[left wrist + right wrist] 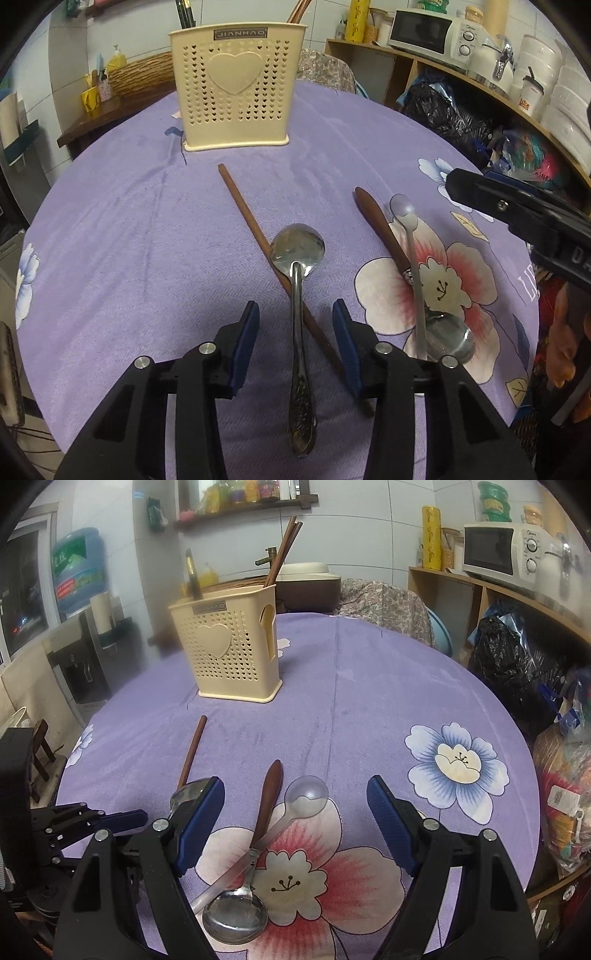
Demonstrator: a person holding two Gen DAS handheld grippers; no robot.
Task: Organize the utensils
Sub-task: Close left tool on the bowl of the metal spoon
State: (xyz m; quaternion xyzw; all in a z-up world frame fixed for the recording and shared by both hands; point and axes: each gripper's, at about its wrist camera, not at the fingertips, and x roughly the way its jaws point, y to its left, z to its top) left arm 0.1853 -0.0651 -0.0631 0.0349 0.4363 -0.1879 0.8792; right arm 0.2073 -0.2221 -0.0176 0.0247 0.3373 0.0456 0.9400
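Table edge: the purple cloth [147,221] curves away on all sides; its right rim runs close to the shelf [424,62] and black bag [443,107].
Open room: bare cloth lies between the holder [236,85] and the utensils, and to the left of the chopstick [258,236].
Holder: cream, upright at the far side of the table, with chopsticks and a dark handle standing in it.
In the way: the chopstick runs slantwise under the steel spoon [299,288], touching it, and passes between the left fingers too.
Right cluster: a wooden-handled spoon [267,801], a clear spoon [306,794] and a ladle-like spoon [236,915] lie crossed on the pink flower.
Left gripper [295,321]: jaws partly closed, a gap on each side of the steel spoon's handle; pads not touching it.
Steel spoon: bowl towards the holder, handle running back between and beneath the left fingers.
Right gripper [295,801]: jaws wide, holding nothing, over the crossed cluster, whose handles lie between the fingers.
Grippers: the left one sits just left of the right one, apart from it.
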